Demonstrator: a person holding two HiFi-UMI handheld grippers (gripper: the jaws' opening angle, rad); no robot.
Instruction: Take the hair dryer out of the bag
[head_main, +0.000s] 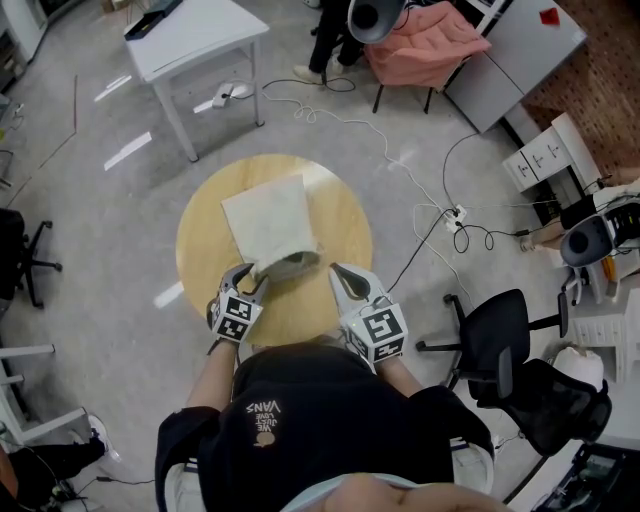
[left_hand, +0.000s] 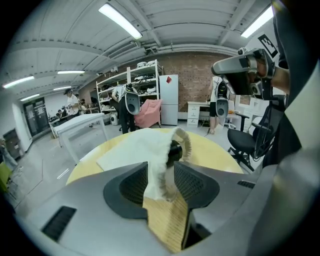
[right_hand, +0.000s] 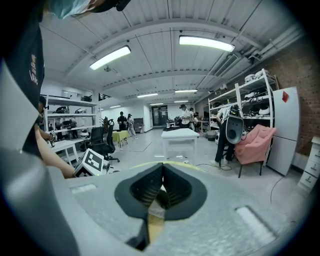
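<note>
A white cloth bag (head_main: 270, 215) lies flat on the round wooden table (head_main: 340, 215), its mouth toward me. The dark end of the hair dryer (left_hand: 174, 149) shows inside the raised mouth, also dark in the head view (head_main: 292, 268). My left gripper (head_main: 255, 275) is at the mouth's left side. In the left gripper view (left_hand: 162, 170) its jaws stand apart with the bag's (left_hand: 135, 147) rim hanging between them, not pinched. My right gripper (head_main: 335, 272) sits just right of the mouth. In its own view (right_hand: 161, 172) the jaws meet and I see nothing held.
A white table (head_main: 195, 35) stands at the far left on the floor. A black office chair (head_main: 495, 335) is close on the right. Cables (head_main: 430, 210) run over the floor beyond the round table. A pink-draped chair (head_main: 425, 45) stands farther back.
</note>
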